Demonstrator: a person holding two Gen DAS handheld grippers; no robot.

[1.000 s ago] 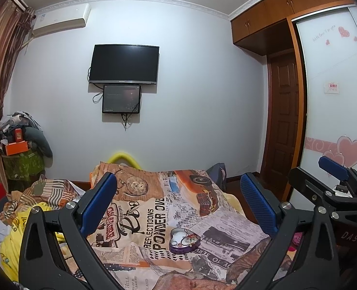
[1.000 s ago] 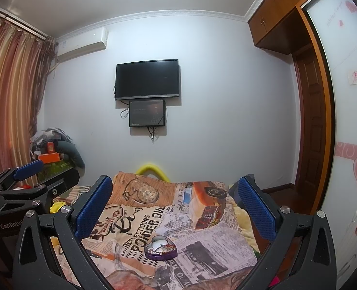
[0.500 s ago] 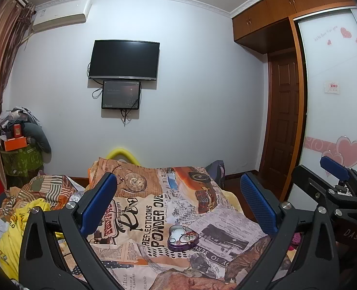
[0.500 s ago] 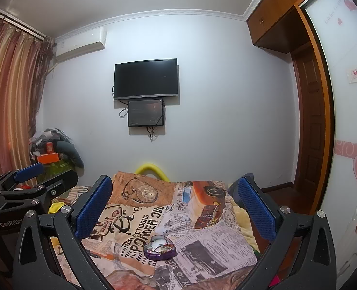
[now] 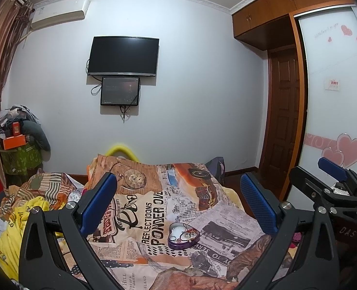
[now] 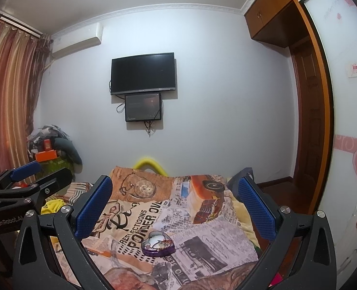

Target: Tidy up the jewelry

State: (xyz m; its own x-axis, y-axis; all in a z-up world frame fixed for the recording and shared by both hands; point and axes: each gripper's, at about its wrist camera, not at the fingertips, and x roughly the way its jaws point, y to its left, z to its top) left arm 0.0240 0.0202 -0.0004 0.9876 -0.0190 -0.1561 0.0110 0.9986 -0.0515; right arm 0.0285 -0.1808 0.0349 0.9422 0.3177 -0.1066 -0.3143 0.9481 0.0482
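Ahead, heart-shaped tin (image 5: 183, 236) flat on bedspread (image 5: 139, 207), lobes toward wall.

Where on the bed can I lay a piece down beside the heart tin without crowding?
Flat quilt lies free left of the heart-shaped tin, over the big lettering, and beyond it toward the printed pocket watch. Right of the tin, the newspaper print is bare too. It is crowded at the bed's left edge, with the yellow clothes and striped fabric.

Black angular gripper frames, blue textured pads (image 5: 98, 203), silver screws (image 6: 284, 209), white lettering.
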